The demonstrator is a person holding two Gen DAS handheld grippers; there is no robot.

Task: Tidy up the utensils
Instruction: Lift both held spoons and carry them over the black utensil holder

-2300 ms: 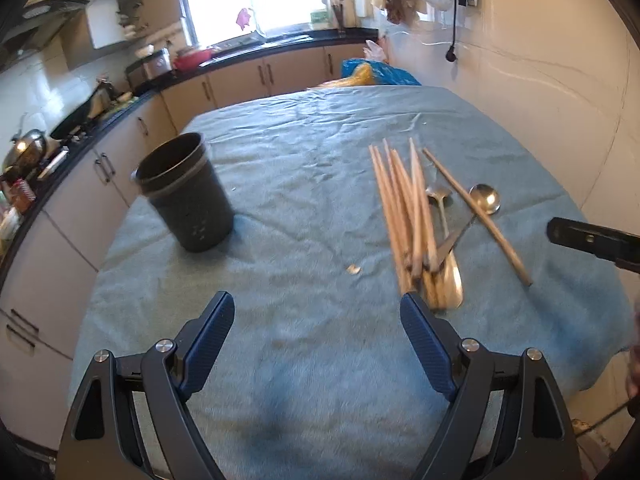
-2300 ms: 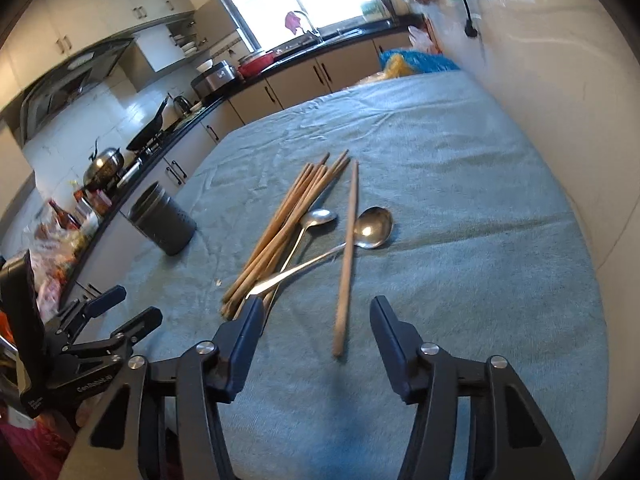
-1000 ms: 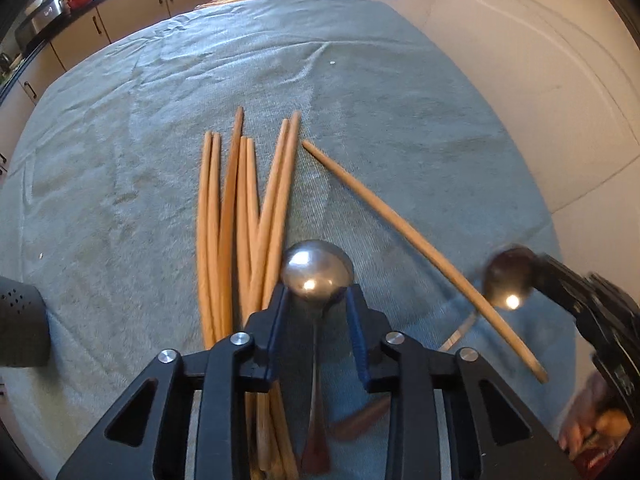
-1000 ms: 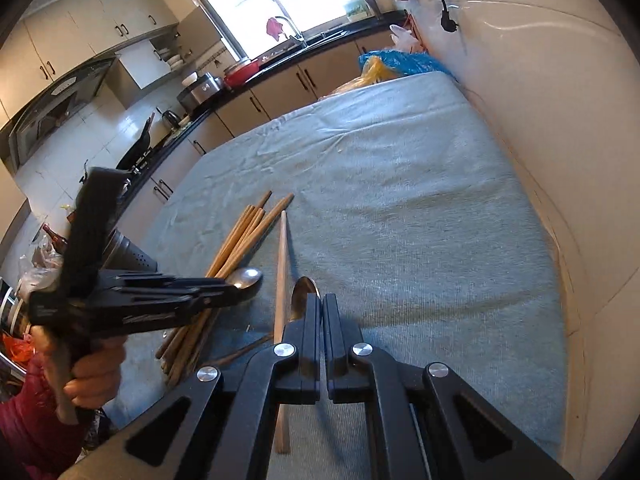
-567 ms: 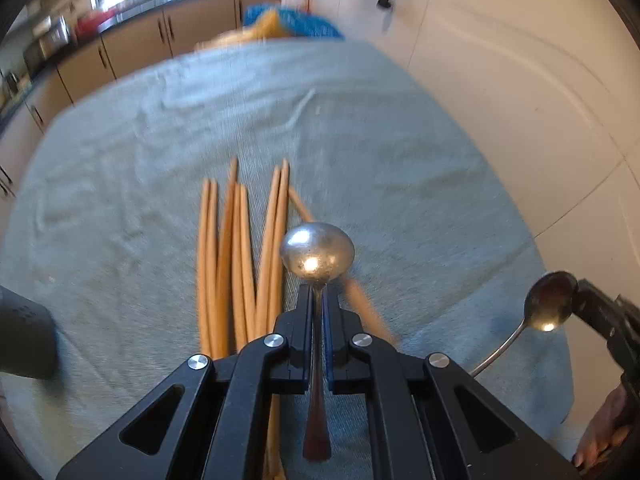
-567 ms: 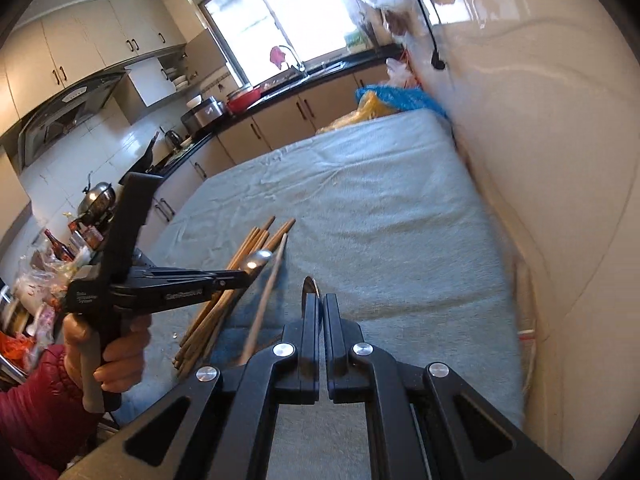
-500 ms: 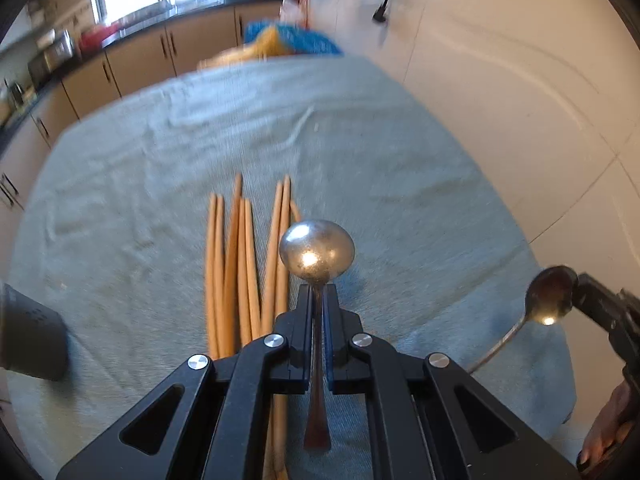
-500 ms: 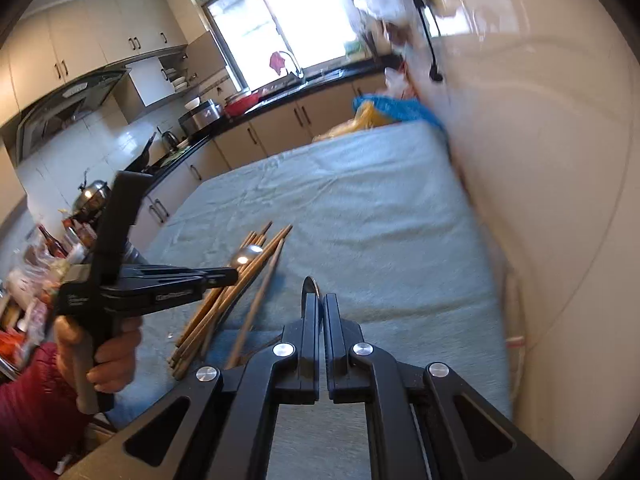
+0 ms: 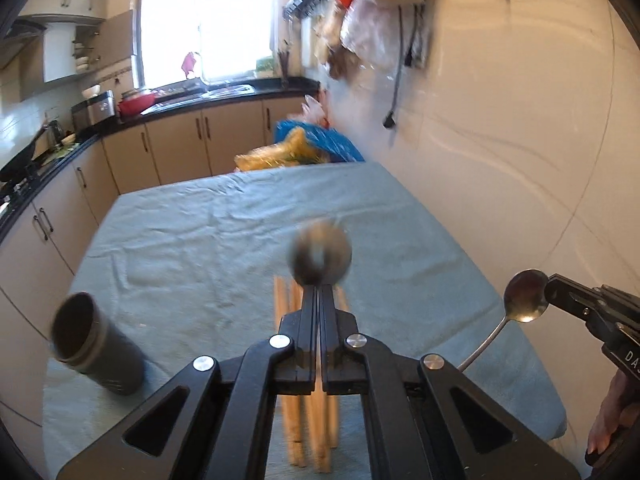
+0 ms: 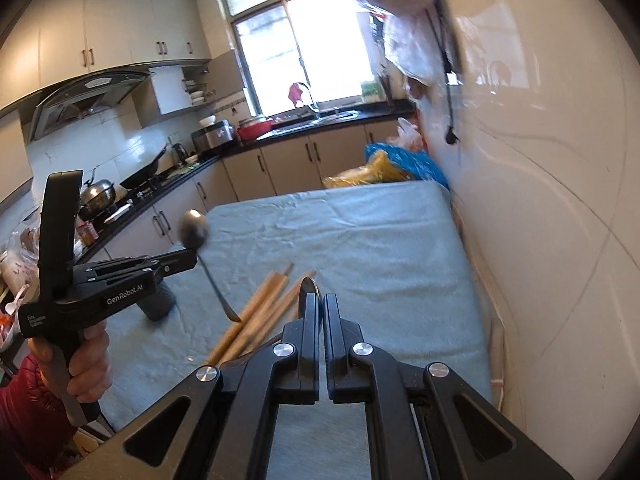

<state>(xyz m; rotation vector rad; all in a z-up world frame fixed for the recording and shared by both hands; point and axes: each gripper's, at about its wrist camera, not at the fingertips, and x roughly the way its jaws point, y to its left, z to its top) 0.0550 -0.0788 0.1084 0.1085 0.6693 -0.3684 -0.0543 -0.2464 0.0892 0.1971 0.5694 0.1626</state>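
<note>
Two spoons are aloft over the tabletop (image 9: 420,216): the left hand-held gripper (image 9: 319,292) is clamped on one spoon (image 9: 320,256), the right hand-held gripper (image 10: 320,300) on the other (image 9: 525,296). Best carried bowl-up to the holder (image 9: 94,344) near the left edge, lowered handle-first. Chopsticks (image 10: 260,312) lie mid-table. Readable writing: "GenRobot.AI".

A home kitchen, clearly lived in: beige base cabinets (image 10: 280,168) run under a black countertop (image 10: 304,128), with a bright window (image 10: 316,48) over the sink tap (image 10: 308,98). On the left side there's a range hood (image 10: 88,92) above a wok (image 10: 144,174) and a kettle (image 10: 98,190). A red pot (image 9: 136,102) sits on the counter, white wall cupboards (image 10: 104,36) above.
</note>
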